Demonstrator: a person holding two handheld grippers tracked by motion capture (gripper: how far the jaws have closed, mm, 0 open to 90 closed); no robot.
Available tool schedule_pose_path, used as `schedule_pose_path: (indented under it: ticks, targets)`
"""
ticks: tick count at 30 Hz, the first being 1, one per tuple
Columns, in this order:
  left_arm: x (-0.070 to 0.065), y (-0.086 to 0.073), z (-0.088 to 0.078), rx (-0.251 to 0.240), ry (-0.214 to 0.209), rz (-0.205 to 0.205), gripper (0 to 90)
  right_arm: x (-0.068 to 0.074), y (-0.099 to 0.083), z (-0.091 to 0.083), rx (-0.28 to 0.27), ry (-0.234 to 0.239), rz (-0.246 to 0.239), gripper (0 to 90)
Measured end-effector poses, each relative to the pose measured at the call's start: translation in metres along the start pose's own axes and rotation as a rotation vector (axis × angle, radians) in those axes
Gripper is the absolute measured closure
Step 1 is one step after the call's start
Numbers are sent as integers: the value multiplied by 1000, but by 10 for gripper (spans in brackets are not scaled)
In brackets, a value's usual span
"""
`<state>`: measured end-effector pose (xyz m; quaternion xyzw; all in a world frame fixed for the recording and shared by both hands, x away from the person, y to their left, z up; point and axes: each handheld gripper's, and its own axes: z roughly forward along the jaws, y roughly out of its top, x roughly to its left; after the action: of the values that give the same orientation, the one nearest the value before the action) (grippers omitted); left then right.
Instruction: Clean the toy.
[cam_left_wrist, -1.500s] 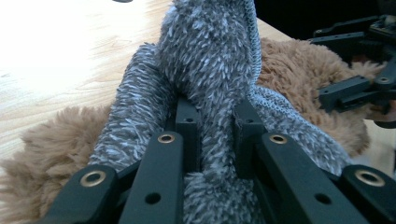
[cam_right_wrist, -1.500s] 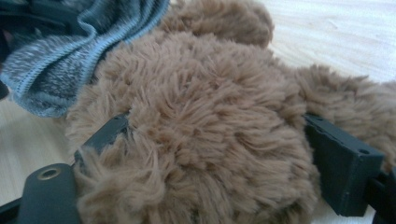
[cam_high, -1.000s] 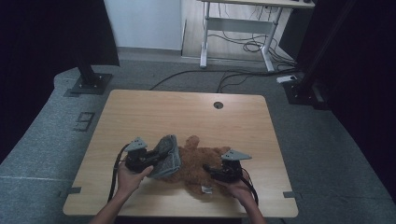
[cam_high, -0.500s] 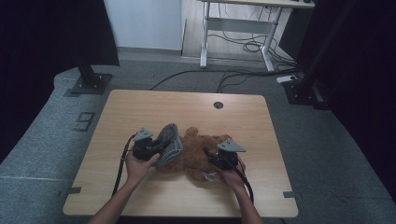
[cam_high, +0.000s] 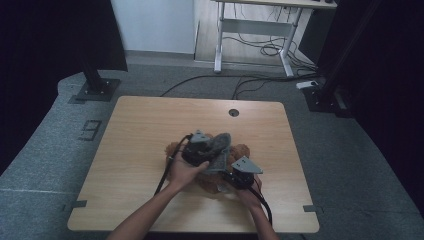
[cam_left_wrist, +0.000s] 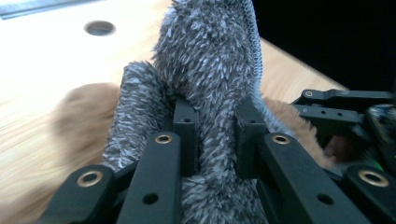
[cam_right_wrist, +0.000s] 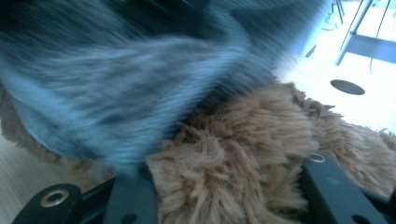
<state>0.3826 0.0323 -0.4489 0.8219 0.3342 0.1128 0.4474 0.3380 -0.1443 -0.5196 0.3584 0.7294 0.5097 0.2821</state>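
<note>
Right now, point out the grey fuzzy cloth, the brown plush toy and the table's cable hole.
grey fuzzy cloth (cam_left_wrist: 210, 60): left gripper view, upper fold above the jaws.
brown plush toy (cam_right_wrist: 243, 140): right gripper view, fur between the jaws.
cable hole (cam_high: 233, 112): high view, its centre.

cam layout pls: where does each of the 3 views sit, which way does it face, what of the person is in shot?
High view: above the person's side, facing forward and down on the table; both forearms enter from below.
Left gripper view: on the left hand-held gripper, looking along jaws clamping the grey fuzzy cloth.
Right gripper view: on the right hand-held gripper, facing brown plush.
Shared: cloth, plush.
</note>
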Motion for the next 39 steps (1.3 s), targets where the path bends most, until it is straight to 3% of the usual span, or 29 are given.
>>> schedule_pose_path:
  ticks: [2,4,6,8,10,15,23,27,29,32,34,39]
  targets:
    - [-6,2,6,12,23,24,750,1,-2,-2,2,-7,-12,578]
    - [-2,0,5,18,4,-5,751,-1,-5,-4,-3,-1,5,577]
    - [4,-3,2,16,-5,-31,753,0,-6,-5,-7,-2,-9,577]
    - [12,-8,-4,12,18,-42,753,2,-5,-5,-5,-7,-18,577]
    - [19,-14,-11,16,53,-28,753,1,-5,-5,-6,-5,-6,577]
    - [38,-30,-32,7,93,-44,755,2,-6,-7,-11,1,-4,576]
    - [75,-59,-71,-38,150,-129,757,2,-8,-9,-25,5,12,576]
    - [91,-75,-84,-35,190,-168,759,3,-9,-9,-28,5,11,576]
    - [102,-86,-86,-10,222,-196,761,3,-9,-9,-29,6,16,576]
    - [116,-101,-86,18,201,-268,763,3,-9,-9,-32,4,18,575]
    - [119,-102,-90,-11,181,-297,764,3,-9,-9,-33,4,17,575]
    - [100,-74,-95,-82,150,-234,762,1,-9,-9,-35,10,18,574]
